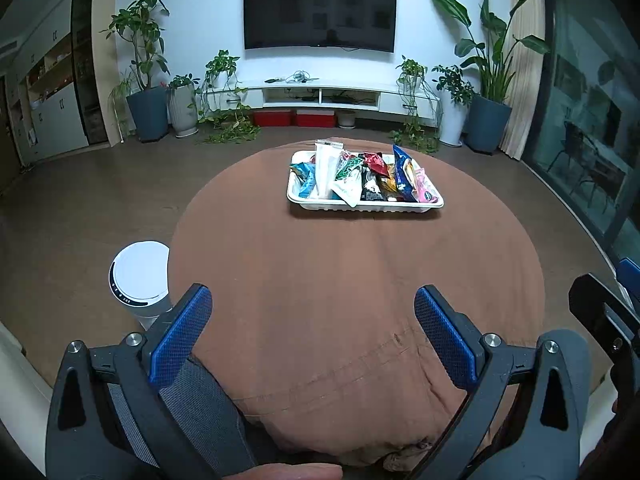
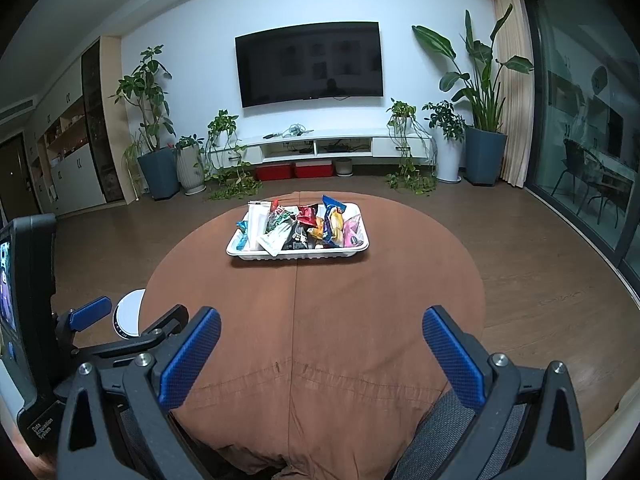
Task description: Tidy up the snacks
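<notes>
Bare tablecloth (image 1: 320, 272) before tray (image 1: 298, 196); path clear.

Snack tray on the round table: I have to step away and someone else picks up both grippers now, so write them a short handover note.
Left gripper: open, empty, held low over the near edge of the brown-clothed table.
Right gripper: open, empty, likewise at the near edge.
Snacks: all visible packets are piled in the white tray at the far side of the table, among them a tall white pouch, a red packet, a blue packet and a pink one. None lies on the cloth.
Done: packets are gathered in the tray.
Left: they lie jumbled and overlapping; sort or straighten if wanted.
</notes>
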